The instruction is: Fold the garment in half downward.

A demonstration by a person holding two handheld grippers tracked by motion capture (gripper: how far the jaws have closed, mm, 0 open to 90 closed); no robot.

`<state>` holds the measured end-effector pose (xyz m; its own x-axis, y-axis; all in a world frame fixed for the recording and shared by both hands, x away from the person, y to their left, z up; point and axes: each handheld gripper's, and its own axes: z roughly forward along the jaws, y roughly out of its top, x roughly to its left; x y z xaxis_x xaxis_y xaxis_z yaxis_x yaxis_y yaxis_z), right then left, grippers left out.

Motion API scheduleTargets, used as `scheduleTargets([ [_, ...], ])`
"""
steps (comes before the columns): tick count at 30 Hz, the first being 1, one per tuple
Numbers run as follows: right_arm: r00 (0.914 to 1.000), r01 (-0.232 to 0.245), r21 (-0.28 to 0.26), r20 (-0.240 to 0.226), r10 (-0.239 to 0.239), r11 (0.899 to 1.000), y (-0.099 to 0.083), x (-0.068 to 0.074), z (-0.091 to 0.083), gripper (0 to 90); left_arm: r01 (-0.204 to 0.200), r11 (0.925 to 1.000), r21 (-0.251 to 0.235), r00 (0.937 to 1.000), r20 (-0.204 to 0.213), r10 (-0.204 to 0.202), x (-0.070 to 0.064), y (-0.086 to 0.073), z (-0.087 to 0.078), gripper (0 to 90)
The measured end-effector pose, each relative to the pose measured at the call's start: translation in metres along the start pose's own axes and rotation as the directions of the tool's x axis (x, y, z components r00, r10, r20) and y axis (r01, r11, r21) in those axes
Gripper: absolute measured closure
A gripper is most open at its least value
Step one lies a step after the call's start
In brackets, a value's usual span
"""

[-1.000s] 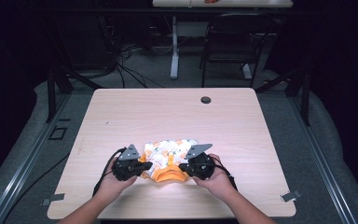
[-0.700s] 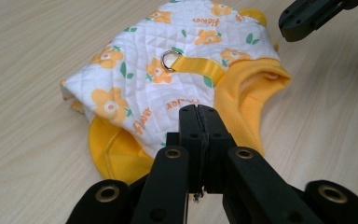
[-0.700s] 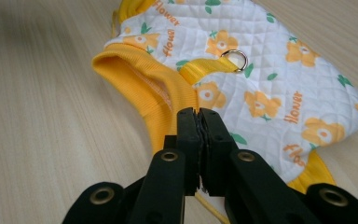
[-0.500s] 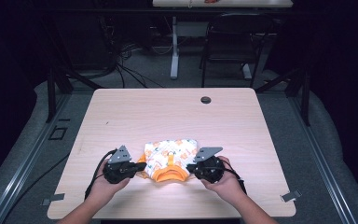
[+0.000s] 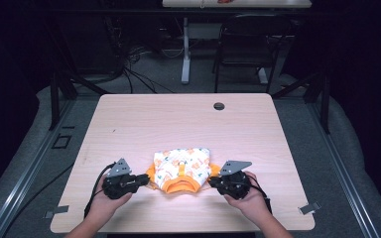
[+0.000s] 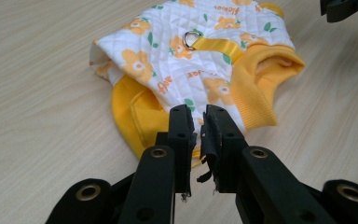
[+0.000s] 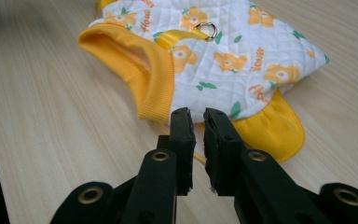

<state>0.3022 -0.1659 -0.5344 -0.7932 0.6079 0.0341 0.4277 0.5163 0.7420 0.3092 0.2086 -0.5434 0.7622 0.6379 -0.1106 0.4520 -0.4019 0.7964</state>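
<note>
A: The small white quilted pet vest with orange flowers and yellow ribbed trim (image 5: 182, 168) lies flat on the light wooden table (image 5: 178, 119), near its front edge.

B: And the grippers?

A: The left gripper (image 6: 197, 122) sits just left of the vest, the right gripper (image 7: 196, 122) just right; both jaw pairs are nearly pressed together, pinching nothing.

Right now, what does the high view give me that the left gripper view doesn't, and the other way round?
High view alone: the whole table, its cable hole, both hands, the left gripper and right gripper flanking the garment. Left gripper view alone: the metal ring on its yellow strap, the quilted flower print, and the fingers nearly closed with a narrow gap. Both: the white and yellow pet garment lying on the wood.
</note>
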Motion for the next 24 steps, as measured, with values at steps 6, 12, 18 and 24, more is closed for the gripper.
scheduleTargets([
  [6,0.9995,-0.007,0.003,0.03,0.007,1.0,-0.01,-0.001,-0.002,78.7,0.007,0.9999,0.012,0.9998,-0.016,-0.007,0.002,-0.008,0.0,76.6],
  [12,0.9986,-0.035,-0.021,0.04,0.036,0.999,-0.018,-0.001,-0.004,76.9,0.049,0.9988,-0.004,0.9984,-0.03,-0.049,0.003,-0.02,0.0,71.0],
  [18,0.9961,-0.052,-0.048,0.068,0.056,0.997,-0.024,-0.001,-0.008,73.0,0.056,0.9984,-0.009,0.9966,-0.06,-0.056,0.005,-0.03,-0.003,66.5],
  [24,0.9938,-0.069,-0.054,0.084,0.073,0.996,-0.032,-0.002,-0.006,69.8,0.116,0.9914,-0.062,0.9906,-0.067,-0.12,0.014,-0.033,-0.012,64.5],
])
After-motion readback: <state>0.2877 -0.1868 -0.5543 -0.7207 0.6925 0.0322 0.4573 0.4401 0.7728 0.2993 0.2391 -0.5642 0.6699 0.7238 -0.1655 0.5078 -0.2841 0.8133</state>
